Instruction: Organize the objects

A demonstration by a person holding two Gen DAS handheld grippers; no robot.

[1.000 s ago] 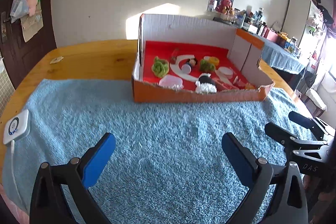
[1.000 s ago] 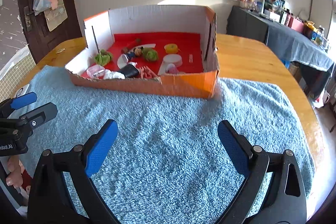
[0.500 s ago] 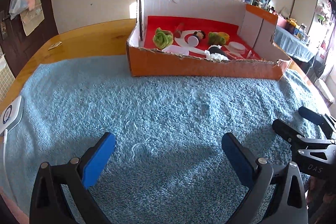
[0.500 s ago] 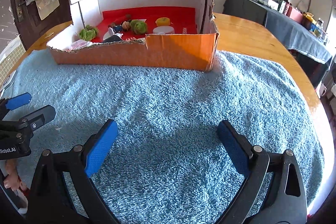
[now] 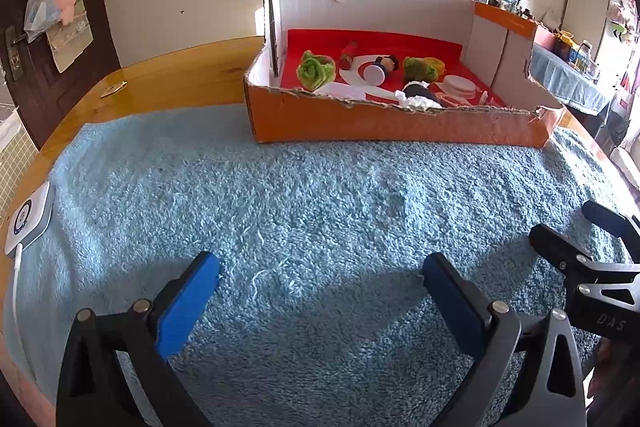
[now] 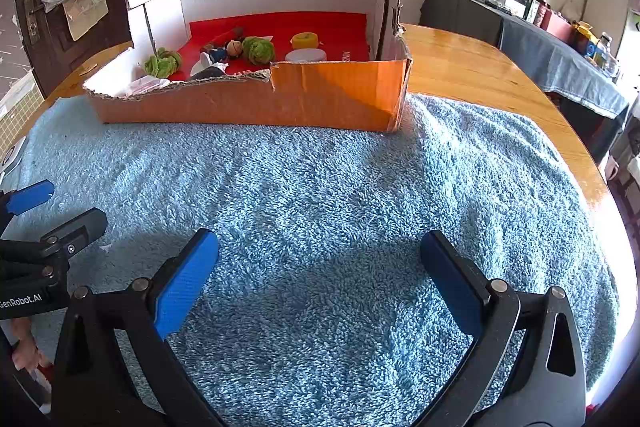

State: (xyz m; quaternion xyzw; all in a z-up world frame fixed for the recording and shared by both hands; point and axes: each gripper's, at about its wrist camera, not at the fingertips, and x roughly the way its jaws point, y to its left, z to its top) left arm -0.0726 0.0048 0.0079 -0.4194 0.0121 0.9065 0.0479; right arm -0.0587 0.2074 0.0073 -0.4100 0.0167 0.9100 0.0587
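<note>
On the wooden counter (image 6: 472,67), a fluffy light-blue towel (image 5: 320,211) is spread, and a torn orange cardboard box with a red floor (image 6: 340,99) is set at its far edge. Small toys, among them a green cabbage-like ball (image 5: 316,71), are kept inside. Both the left gripper (image 5: 320,277) and right gripper (image 6: 319,259) are held over the towel; the left jaws are spread wide with nothing between, the right jaws are opening, likewise empty.

left claw (image 5: 320,283): black frame, blue pads | right claw (image 6: 319,263): same
</note>
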